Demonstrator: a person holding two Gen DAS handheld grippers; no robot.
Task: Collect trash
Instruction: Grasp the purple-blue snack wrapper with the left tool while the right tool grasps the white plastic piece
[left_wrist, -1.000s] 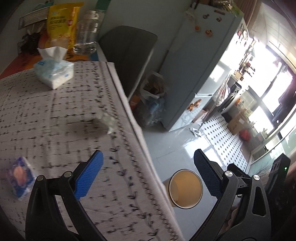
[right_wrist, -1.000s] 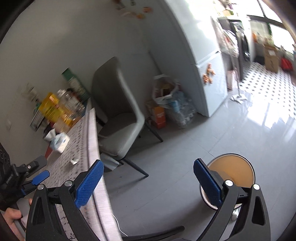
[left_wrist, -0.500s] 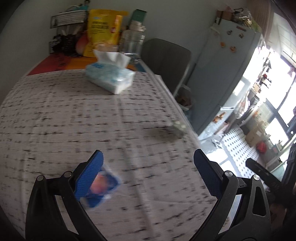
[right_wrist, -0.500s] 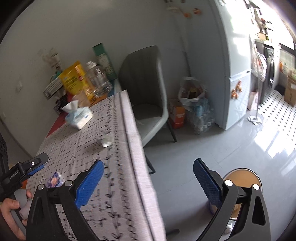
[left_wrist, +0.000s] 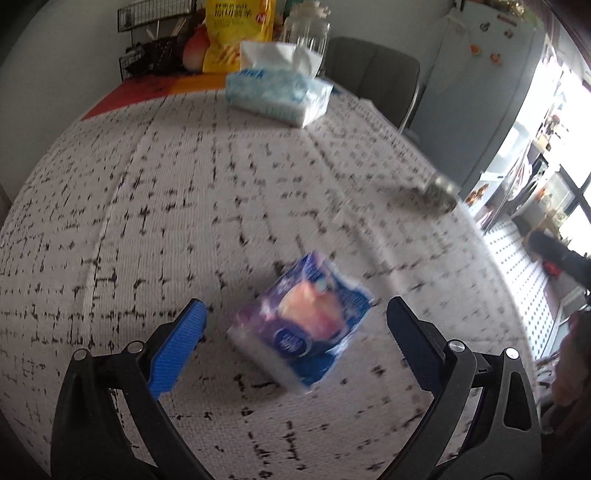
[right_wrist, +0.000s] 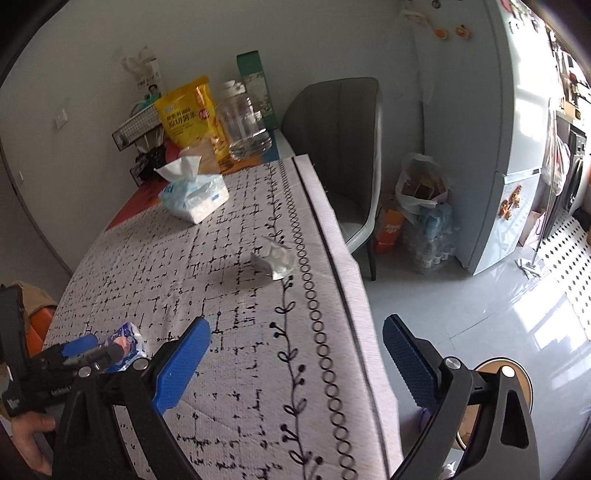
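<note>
A blue and purple snack wrapper (left_wrist: 301, 330) lies on the patterned tablecloth (left_wrist: 184, 206), between the open fingers of my left gripper (left_wrist: 295, 343); whether a finger touches it I cannot tell. It also shows in the right wrist view (right_wrist: 129, 343) at the lower left. A crumpled silver wrapper (right_wrist: 277, 258) lies near the table's right edge, blurred in the left wrist view (left_wrist: 437, 194). My right gripper (right_wrist: 295, 354) is open and empty over the table's right edge. A round bin (right_wrist: 517, 380) with a tan inside stands on the floor.
A tissue pack (right_wrist: 194, 195), a yellow bag (right_wrist: 188, 114) and a clear jar (right_wrist: 245, 125) stand at the table's far end. A grey chair (right_wrist: 343, 147) stands beside the table, with bags (right_wrist: 421, 206) and a fridge (right_wrist: 491, 129) beyond it.
My left gripper has swung from the table's edge and the bin to over the blue wrapper, which now lies between its fingers. My right gripper has turned from the floor toward the table.
</note>
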